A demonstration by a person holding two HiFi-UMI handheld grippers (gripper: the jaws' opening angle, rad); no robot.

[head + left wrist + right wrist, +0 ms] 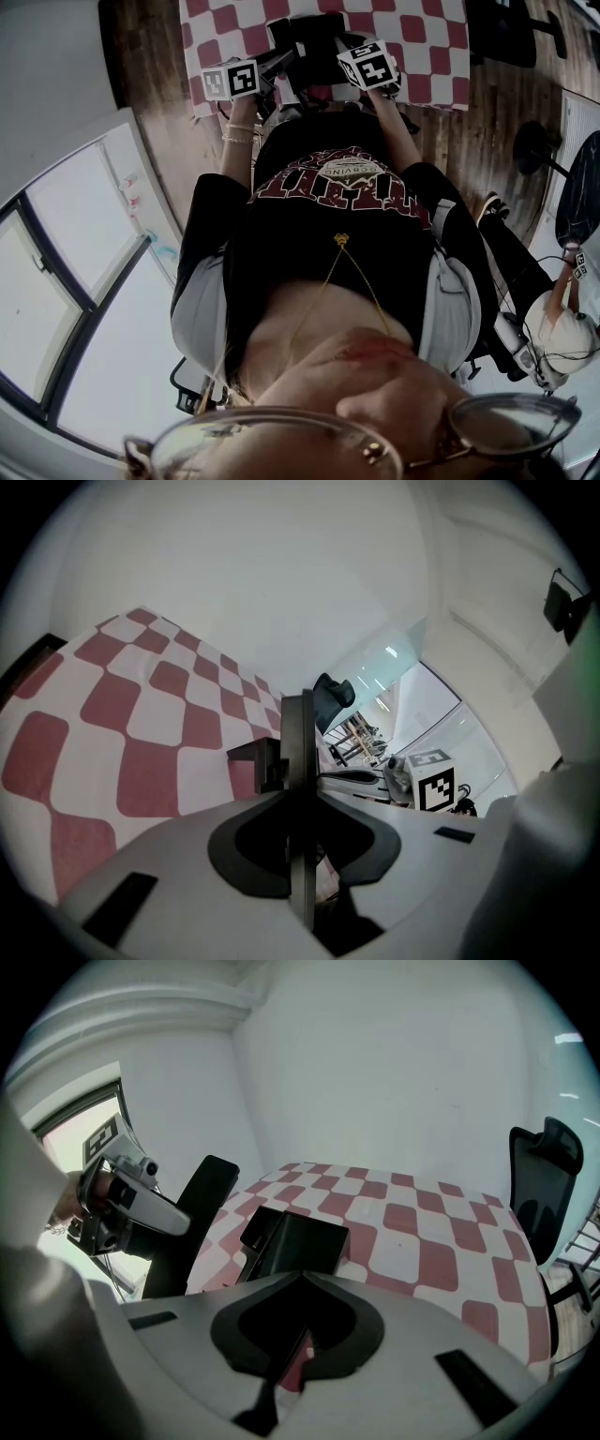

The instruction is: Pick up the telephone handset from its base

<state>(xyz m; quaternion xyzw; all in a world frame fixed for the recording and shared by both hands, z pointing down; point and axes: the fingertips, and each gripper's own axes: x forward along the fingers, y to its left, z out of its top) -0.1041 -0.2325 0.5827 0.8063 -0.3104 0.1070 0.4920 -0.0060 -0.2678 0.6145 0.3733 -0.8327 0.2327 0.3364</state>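
Note:
The black telephone handset (298, 752) stands edge-on between the jaws of my left gripper (300, 855), which is shut on it. From the right gripper view the handset (199, 1218) hangs tilted, clear of the table, left of the black base (298, 1241), with the left gripper (155, 1213) clamped on its side. The base (251, 759) sits on the red-and-white checked cloth (150, 714). My right gripper (286, 1358) hovers just in front of the base, jaws together with nothing in them. In the head view both grippers (274, 70) (339, 58) meet at the base (314, 33).
The checked cloth (422, 1232) covers a table against a white wall. A black office chair (544, 1176) stands at the table's right end. Wooden floor (487, 122) and a window (84, 234) flank the person's body (337, 234).

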